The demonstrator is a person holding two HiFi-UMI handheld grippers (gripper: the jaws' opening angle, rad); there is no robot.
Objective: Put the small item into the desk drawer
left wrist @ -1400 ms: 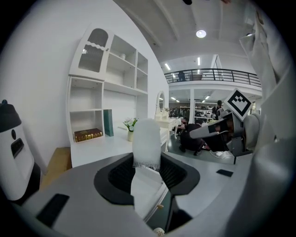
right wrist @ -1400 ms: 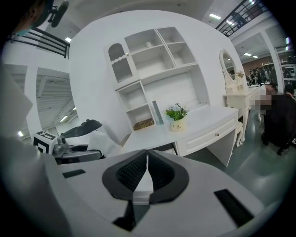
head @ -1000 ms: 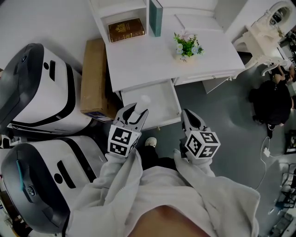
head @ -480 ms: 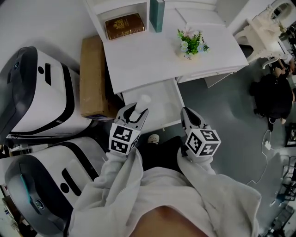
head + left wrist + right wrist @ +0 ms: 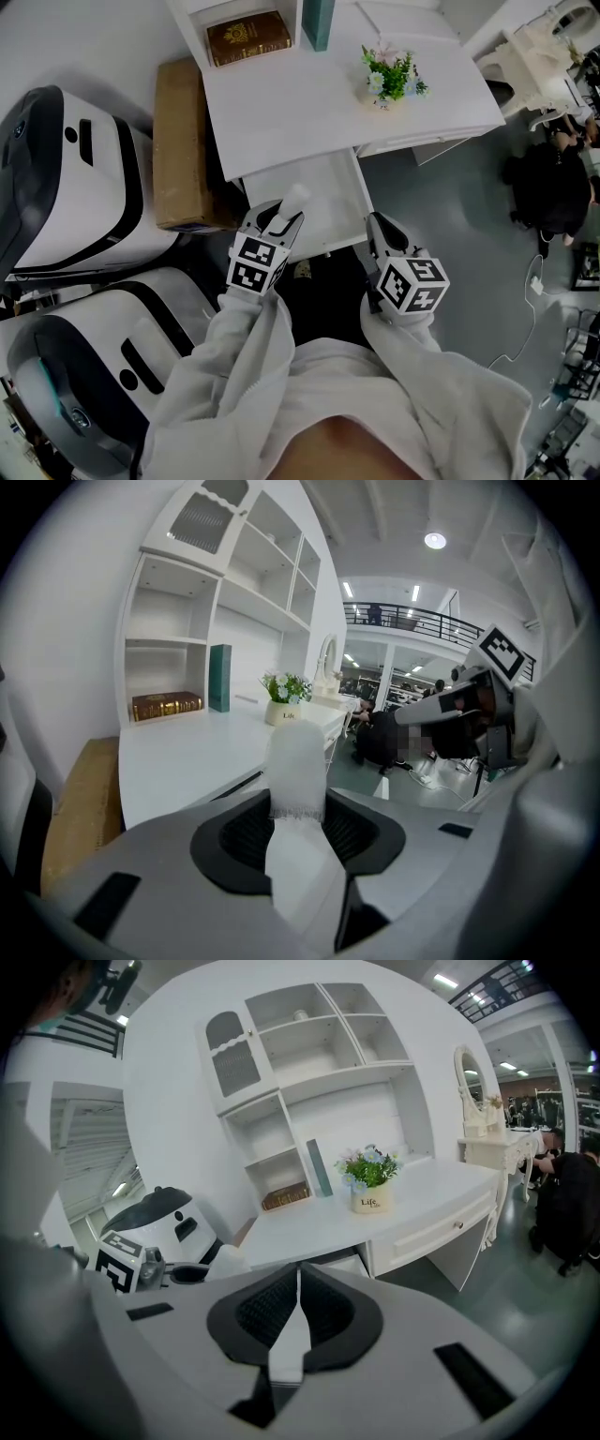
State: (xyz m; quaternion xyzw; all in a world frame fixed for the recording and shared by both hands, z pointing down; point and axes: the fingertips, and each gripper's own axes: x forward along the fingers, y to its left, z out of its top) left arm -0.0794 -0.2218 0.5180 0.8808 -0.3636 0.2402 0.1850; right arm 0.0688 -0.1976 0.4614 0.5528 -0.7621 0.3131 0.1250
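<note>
— Starting at the left: the left claw [image 5: 281,214] has eased down toward the drawer [image 5: 330,187] over the last second. It was clamped on the small white item [image 5: 296,197] then and is now, with the grip width unchanged.

— Where does the item sit?

— It stands up out of the jaws, soft-looking, with a rounded top. From above, its tip lies over the open drawer, near the front left corner. The left gripper view looks across the top of the bench [image 5: 300,103], so the item reads as above the drawer, not yet in it.

— So the carry is nearly done?

— Judged so. The item is over the target, and what remains is a little more descent, then release. The drawer is pulled well out from under the bench, and nothing is seen in the way.

— Any risk?

— The item looks light. It may topple, or cling to a pad when the jaws part, so a low drop seems wise.

— And to the right?

— Little change with the right claw [image 5: 378,223]. Its jaws are together with nothing between them. It hangs just off the drawer's front right corner, and no contact is seen. It may be waiting to push the drawer shut, but that is only a guess.
</note>
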